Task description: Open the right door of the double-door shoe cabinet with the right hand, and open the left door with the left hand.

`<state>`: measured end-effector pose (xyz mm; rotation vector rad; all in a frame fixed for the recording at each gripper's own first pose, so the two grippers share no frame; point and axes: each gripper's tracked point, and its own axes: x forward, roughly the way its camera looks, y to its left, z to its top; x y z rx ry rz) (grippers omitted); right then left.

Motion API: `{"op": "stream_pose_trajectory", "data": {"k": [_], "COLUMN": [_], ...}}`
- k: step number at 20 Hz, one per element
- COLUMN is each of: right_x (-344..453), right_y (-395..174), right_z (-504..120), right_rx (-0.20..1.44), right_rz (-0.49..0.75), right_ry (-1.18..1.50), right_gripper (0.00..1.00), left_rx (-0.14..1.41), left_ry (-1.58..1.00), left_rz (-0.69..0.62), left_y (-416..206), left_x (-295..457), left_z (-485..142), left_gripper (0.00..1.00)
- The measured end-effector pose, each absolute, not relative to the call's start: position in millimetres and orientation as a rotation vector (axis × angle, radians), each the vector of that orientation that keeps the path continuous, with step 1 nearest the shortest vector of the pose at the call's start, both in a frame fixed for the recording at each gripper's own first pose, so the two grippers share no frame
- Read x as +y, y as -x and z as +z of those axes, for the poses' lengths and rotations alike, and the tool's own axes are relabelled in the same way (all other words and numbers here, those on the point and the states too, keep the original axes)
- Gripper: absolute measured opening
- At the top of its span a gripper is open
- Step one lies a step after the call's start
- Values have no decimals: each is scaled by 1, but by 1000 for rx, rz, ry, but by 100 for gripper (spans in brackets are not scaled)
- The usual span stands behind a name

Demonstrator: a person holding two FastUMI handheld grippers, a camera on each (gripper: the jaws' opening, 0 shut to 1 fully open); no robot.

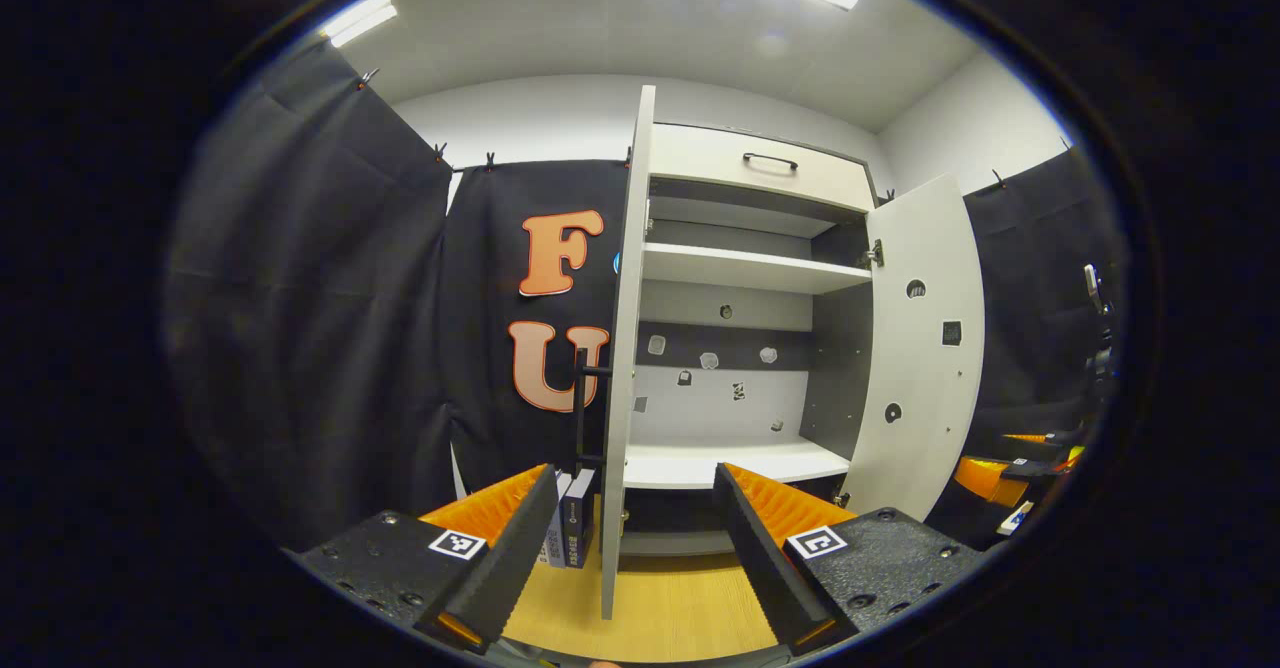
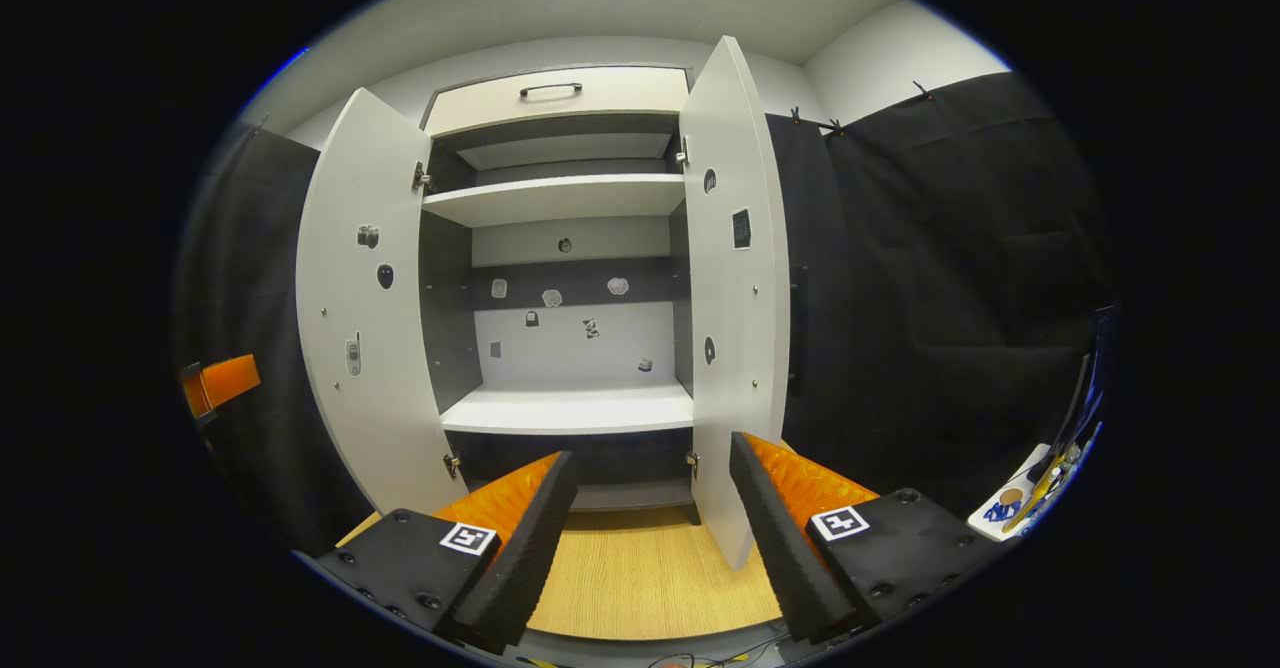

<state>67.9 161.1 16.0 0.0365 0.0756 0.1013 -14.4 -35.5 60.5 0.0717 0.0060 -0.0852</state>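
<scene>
The shoe cabinet (image 1: 745, 268) (image 2: 560, 198) stands with both doors swung out. In the left gripper view the left door (image 1: 625, 348) is edge-on, its dark handle (image 1: 580, 403) on the outer side, and the right door (image 1: 925, 348) hangs wide open. My left gripper (image 1: 635, 548) is open; the left door's lower edge lies in line with the gap and neither finger touches it. In the right gripper view the left door (image 2: 365, 328) and the right door (image 2: 735, 278) flank bare shelves. My right gripper (image 2: 650, 538) is open and holds nothing, just left of the right door's bottom corner.
A drawer (image 2: 555, 98) with a dark handle tops the cabinet. Stickers dot the back panel (image 2: 575, 333). Boxes (image 1: 570, 533) stand left of the cabinet on the wooden floor (image 2: 645, 568). A table corner with small items (image 2: 1020, 503) sits far right. Black cloth walls hang on both sides.
</scene>
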Motion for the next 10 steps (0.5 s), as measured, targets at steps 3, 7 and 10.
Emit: {"op": "stream_pose_trajectory", "data": {"k": [3, 7, 10], "right_x": [154, 144, 132], "right_y": [-68, -68, -69], "right_z": [22, 30, 43], "right_rx": [59, 67, 49], "right_rz": [85, 86, 89], "right_ry": [-35, -32, -21], "right_gripper": [99, 99, 89], "left_rx": [3, -5, -8], "left_ry": [-77, -68, -49], "left_rz": [-93, -99, -92], "left_y": [15, 16, 14], "left_x": [-38, -49, -57], "left_z": [62, 65, 69], "left_gripper": [94, 94, 92]}}
